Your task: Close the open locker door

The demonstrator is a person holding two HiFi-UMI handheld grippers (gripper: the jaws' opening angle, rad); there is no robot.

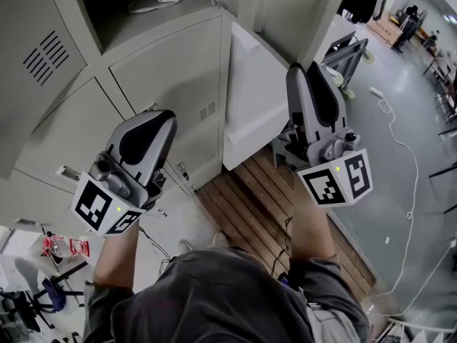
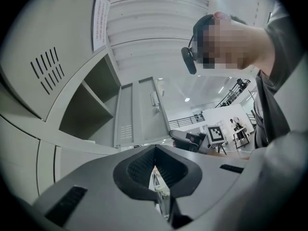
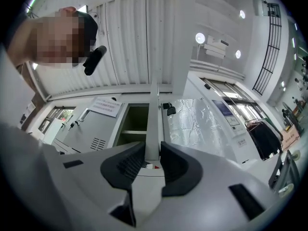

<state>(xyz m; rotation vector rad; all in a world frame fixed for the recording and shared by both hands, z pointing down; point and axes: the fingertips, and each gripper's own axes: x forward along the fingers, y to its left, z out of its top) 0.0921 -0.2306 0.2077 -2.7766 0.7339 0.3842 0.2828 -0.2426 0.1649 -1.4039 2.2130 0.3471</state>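
Door stands swung out from locker. Right gripper looks pinched on its free edge. Left gripper has jaws together, empty. Thin sheet steel: likely light, stiff, swings easily; push at free edge.

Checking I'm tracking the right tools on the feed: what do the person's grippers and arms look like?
Left gripper and right gripper: grey moulded shells, black ribbed inner pads, each with a white cube of black square markers. Dark grey short-sleeved shirt; forearms bare.
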